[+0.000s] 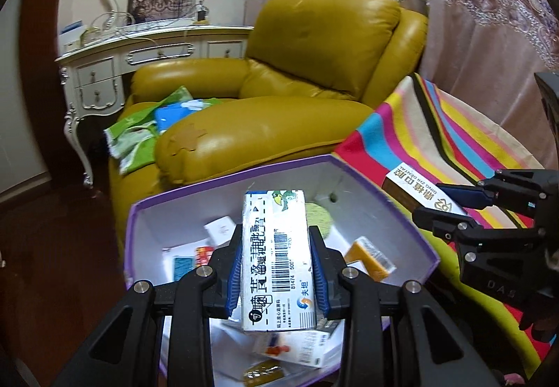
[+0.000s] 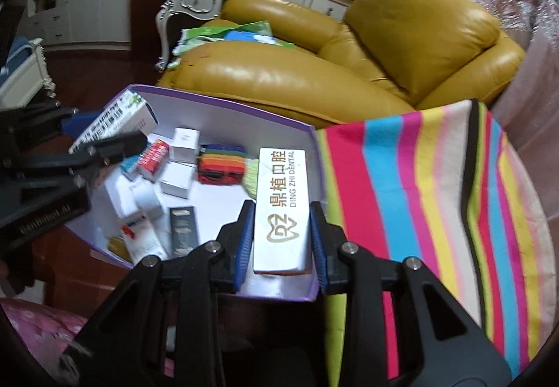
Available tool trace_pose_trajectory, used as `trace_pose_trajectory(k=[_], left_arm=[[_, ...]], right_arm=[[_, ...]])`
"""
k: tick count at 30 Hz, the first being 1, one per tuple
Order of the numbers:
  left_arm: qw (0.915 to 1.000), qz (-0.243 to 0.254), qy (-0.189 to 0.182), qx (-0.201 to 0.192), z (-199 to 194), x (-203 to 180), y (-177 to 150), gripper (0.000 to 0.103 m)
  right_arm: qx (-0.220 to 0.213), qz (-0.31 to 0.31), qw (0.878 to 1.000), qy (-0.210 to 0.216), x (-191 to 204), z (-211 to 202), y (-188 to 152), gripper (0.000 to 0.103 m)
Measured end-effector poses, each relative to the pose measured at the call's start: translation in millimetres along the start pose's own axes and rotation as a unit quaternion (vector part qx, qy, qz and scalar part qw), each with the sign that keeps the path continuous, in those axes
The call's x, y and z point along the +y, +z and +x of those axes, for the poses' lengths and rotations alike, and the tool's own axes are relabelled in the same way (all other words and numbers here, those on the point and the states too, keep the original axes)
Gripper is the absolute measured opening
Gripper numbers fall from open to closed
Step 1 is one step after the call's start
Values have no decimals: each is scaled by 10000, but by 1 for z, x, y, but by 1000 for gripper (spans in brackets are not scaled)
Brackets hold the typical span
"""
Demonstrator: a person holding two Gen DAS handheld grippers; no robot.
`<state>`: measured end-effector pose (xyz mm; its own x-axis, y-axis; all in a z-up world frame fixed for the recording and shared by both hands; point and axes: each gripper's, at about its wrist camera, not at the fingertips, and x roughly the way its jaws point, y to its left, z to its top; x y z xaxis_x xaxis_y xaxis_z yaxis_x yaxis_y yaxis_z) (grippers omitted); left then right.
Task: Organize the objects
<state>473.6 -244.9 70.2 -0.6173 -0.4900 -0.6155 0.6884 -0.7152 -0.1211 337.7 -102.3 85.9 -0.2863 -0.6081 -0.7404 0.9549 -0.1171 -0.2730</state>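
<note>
- Left wrist view: the left gripper (image 1: 277,268) clamps a white medicine box (image 1: 276,257) with a barcode between its blue pads, above the open purple-edged box (image 1: 223,177) that holds small packages. At right, the right gripper (image 1: 454,202) grips a white dental box (image 1: 412,186) over the striped cloth (image 1: 454,128).
- Right wrist view: the right gripper (image 2: 281,240) pinches the dental box (image 2: 281,209) lengthwise, over the purple-edged box's (image 2: 223,104) right end, beside the striped cloth (image 2: 419,195). The left gripper (image 2: 101,139) holds the medicine box (image 2: 115,123) at the far left.

Left gripper (image 1: 276,268) and right gripper (image 2: 281,240) both clamped, tilted downward.
</note>
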Motion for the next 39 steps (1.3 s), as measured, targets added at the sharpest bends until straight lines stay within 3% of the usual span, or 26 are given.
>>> trace_pose_trajectory(k=[4,6,7,8,9,10,11,13,15,17,19,22,24,28,39], left_arm=[[9997,-14,218,-66,-3,8,-1,35],[9993,17,334,-169,-9,11,2,41],[9991,-1,379,-199,-12,12,4,58],[9985,-56,482,-246,-17,14,7,84],[9979,-104,562,-298,-22,16,8,93],[9969,-159,641,-423,-29,18,11,102],[9959,-174,714,-532,-35,20,14,103],[9932,-135,921,-694,-45,21,20,103],[9866,22,1405,-824,-56,16,23,103],[9810,341,1664,-941,-62,8,23,103],[9835,467,1534,-839,-59,6,24,103],[9935,282,1007,-448,-51,9,23,103],[9953,198,902,-285,-44,10,21,103],[9964,107,835,-32,-35,12,16,103],[9964,99,811,216,-27,8,2,103]], right_arm=[[-21,5,9996,277,12,6,8,34],[-83,109,9992,376,14,6,11,35],[-97,181,9989,420,13,7,12,38],[-101,249,9985,480,12,7,13,48],[-102,312,9983,488,10,7,13,65],[-120,370,9982,457,8,6,13,71],[-148,410,9981,444,7,4,13,78],[-197,486,9977,436,5,-1,13,81],[-160,552,9979,307,5,-4,14,91],[-109,600,9979,216,4,-7,14,93],[-5,602,9979,243,4,-7,15,93],[199,522,9982,217,9,-4,13,93],[299,470,9983,190,12,-1,12,93],[430,399,9981,162,15,5,9,93],[566,499,9969,230,14,14,4,93]])
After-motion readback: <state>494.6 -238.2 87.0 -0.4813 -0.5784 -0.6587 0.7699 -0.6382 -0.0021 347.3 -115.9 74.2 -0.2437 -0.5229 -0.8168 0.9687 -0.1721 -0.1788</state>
